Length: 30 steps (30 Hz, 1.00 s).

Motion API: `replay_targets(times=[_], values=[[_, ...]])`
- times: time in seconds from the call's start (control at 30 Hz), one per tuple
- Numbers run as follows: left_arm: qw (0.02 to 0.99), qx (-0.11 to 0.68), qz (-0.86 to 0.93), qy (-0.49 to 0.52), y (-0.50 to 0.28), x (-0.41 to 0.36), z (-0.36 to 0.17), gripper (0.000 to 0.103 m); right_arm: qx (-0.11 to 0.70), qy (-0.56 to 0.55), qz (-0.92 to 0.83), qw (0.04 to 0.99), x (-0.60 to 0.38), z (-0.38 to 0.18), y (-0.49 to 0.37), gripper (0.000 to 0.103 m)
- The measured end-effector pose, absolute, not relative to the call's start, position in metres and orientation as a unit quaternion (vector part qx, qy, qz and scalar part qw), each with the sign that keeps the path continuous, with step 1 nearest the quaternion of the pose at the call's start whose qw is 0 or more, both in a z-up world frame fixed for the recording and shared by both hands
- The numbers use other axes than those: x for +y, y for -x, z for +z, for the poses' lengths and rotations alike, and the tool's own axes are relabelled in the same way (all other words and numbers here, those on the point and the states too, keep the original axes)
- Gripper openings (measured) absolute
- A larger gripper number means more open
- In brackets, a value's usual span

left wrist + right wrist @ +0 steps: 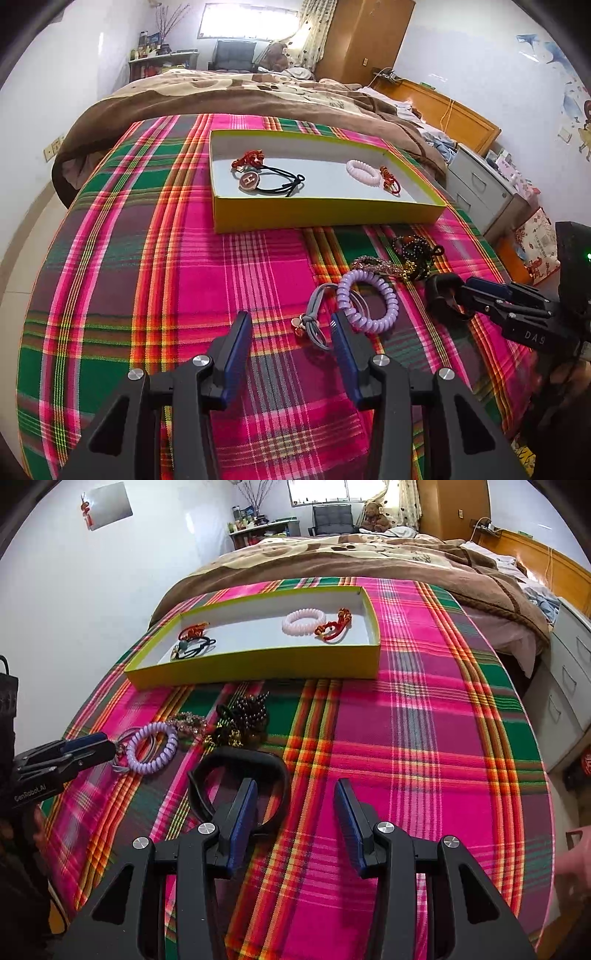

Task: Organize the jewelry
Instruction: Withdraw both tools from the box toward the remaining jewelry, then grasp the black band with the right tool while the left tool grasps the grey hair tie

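A yellow box (325, 212) (258, 668) on the plaid cloth holds a black hair tie with a round charm (255, 181), a red knot (251, 158), a pale pink coil band (364, 171) (304, 622) and a red cord (389, 181) (334, 627). On the cloth lie a purple coil band (369, 299) (153, 747), a grey hair tie (314, 317), dark beads (415, 254) (251, 710), a sparkly band (373, 264) and a black band (240, 775) (443, 295). My left gripper (291, 325) is open, its right finger by the grey tie. My right gripper (295, 794) is open, its left finger inside the black band.
A brown blanket (258, 96) covers the bed behind the box. White drawers (480, 188) and a wooden headboard (443, 107) stand to the right. Plaid cloth (424, 738) stretches right of the jewelry pile.
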<state>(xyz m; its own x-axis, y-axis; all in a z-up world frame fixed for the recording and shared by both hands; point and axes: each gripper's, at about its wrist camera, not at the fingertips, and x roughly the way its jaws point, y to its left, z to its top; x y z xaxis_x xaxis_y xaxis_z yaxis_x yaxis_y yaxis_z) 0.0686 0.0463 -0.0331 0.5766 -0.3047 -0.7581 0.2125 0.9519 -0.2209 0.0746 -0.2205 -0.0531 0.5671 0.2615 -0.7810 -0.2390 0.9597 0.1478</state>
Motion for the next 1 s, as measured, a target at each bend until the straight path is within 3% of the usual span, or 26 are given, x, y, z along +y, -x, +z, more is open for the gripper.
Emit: replay_targets(times=[0.33,0.5,0.6,1.0], values=[[0.884,0.443,-0.145,0.046,-0.074,0.044,-0.036,0.044,0.442,0.033,0.123,0.888,-0.207,-0.054,-0.072,0.043],[0.886,0.442,-0.138,0.016,-0.074,0.035,-0.036,0.044,0.44,0.034,0.125,0.888,-0.204,-0.054,-0.07,0.032],[0.887,0.442,-0.132,-0.009,-0.072,0.027,-0.037,0.044,0.44,0.032,0.132,0.888,-0.202,-0.054,-0.069,0.018],[0.888,0.441,-0.122,-0.05,-0.071,0.018,-0.038,0.044,0.433,0.01,0.134,0.891,-0.206,-0.054,-0.062,0.006]])
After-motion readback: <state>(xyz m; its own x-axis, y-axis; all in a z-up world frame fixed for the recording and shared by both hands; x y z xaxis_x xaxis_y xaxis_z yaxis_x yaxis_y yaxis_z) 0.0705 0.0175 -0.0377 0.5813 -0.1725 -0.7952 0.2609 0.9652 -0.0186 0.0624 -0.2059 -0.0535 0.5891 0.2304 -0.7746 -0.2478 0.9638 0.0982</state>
